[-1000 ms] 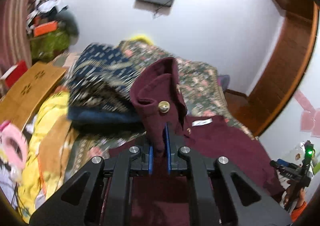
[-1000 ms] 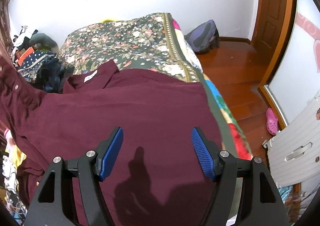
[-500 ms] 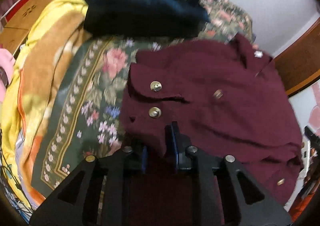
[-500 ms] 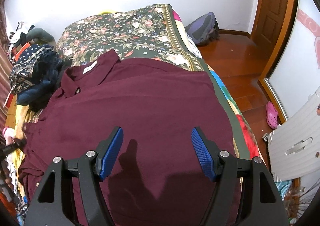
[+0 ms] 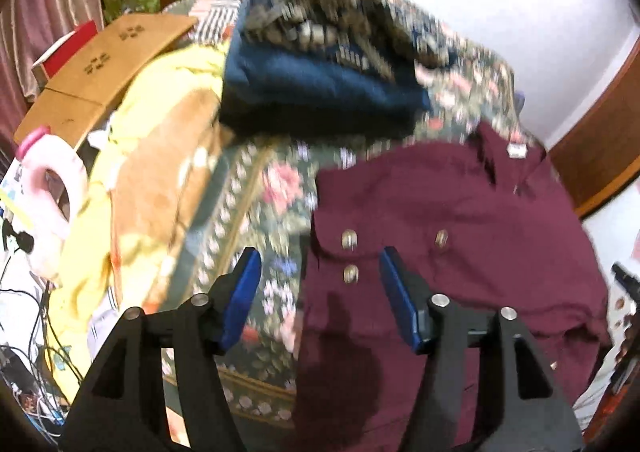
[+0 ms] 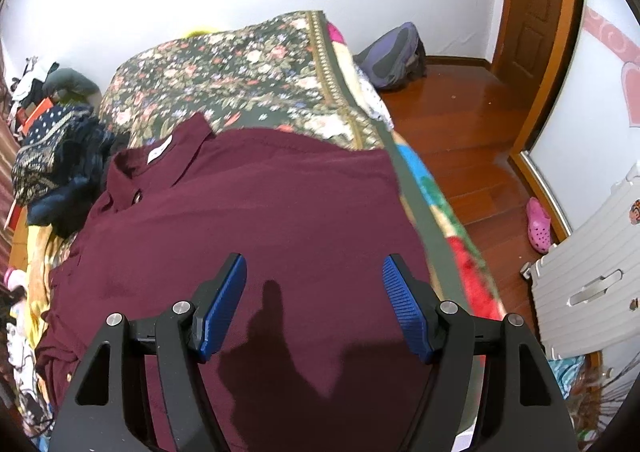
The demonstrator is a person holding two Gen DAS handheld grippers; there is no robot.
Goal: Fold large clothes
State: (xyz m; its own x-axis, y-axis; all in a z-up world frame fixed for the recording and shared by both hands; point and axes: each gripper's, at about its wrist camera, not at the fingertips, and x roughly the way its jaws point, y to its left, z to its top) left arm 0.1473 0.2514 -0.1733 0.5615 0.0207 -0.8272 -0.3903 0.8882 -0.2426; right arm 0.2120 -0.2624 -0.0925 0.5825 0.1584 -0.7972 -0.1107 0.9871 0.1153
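Observation:
A maroon shirt (image 6: 260, 220) lies spread on the floral bedspread (image 6: 240, 72), collar with a white label toward the far left. In the left wrist view the shirt (image 5: 460, 212) lies flat with its cuff and brass buttons (image 5: 349, 239) folded onto its left side. My left gripper (image 5: 320, 284) is open and empty just above that cuff. My right gripper (image 6: 314, 292) is open and empty above the shirt's lower middle.
A pile of dark blue patterned clothes (image 5: 320, 64) sits on the bed beyond the shirt's left side. A yellow and orange blanket (image 5: 152, 156) and cardboard (image 5: 104, 64) lie further left. The bed's right edge drops to a wooden floor (image 6: 480, 140) with a backpack (image 6: 392, 56).
My left gripper brought the sleeve down from the air onto the shirt, then opened and let it go. The right gripper has stayed open over the shirt.

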